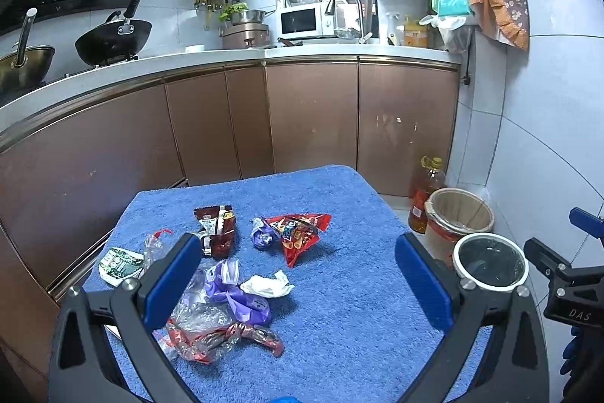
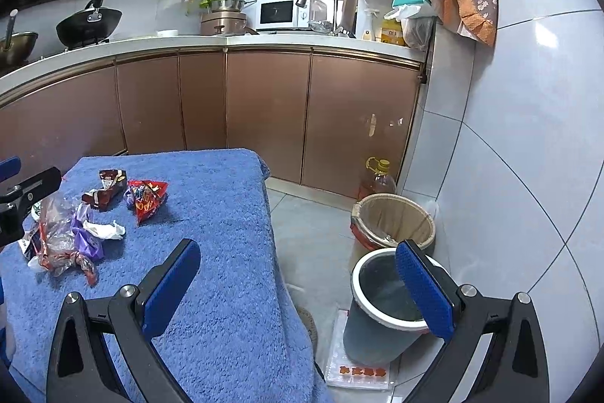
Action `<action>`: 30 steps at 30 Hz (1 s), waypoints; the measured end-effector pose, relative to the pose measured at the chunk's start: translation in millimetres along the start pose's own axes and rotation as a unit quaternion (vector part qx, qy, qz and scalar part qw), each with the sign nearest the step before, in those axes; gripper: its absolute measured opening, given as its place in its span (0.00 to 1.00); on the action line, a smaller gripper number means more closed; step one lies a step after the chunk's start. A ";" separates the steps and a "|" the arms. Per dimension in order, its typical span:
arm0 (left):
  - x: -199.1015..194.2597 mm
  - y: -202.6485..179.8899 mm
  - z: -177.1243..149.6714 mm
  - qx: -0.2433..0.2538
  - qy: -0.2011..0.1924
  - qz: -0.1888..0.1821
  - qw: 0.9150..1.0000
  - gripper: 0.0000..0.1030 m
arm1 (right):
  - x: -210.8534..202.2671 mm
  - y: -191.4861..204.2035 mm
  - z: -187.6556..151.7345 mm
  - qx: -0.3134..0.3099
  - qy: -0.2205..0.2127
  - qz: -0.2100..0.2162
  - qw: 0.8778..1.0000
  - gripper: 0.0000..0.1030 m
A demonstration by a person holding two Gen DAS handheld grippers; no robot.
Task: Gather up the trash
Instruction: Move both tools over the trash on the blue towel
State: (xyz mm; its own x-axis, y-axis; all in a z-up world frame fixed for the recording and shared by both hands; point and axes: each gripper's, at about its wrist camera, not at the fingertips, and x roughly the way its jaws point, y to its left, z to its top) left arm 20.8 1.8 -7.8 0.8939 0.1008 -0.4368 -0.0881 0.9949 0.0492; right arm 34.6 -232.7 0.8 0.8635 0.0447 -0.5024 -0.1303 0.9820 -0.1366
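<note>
clear sheet under grey bin shows only from right wrist.

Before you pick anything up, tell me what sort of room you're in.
A home kitchen, most likely: a wok sits on the stove, a microwave stands beside the sink tap on the counter, and brown cabinets run below.

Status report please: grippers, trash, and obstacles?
Left gripper open, right gripper open, both empty. Wrappers lie on blue towel. Grey bin beside table, nothing blocking.
</note>
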 end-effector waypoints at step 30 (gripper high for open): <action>-4.0 3.3 23.6 -0.013 -0.024 -0.003 1.000 1.00 | 1.1 3.4 22.5 -0.009 -0.022 -0.001 1.000 1.00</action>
State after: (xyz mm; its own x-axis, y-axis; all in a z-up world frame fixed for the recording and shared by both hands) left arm 27.3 4.6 15.3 0.9143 0.0943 -0.3940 -0.0927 0.9954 0.0231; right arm 46.0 -225.1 19.0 0.8846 0.0521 -0.4634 -0.1376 0.9787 -0.1526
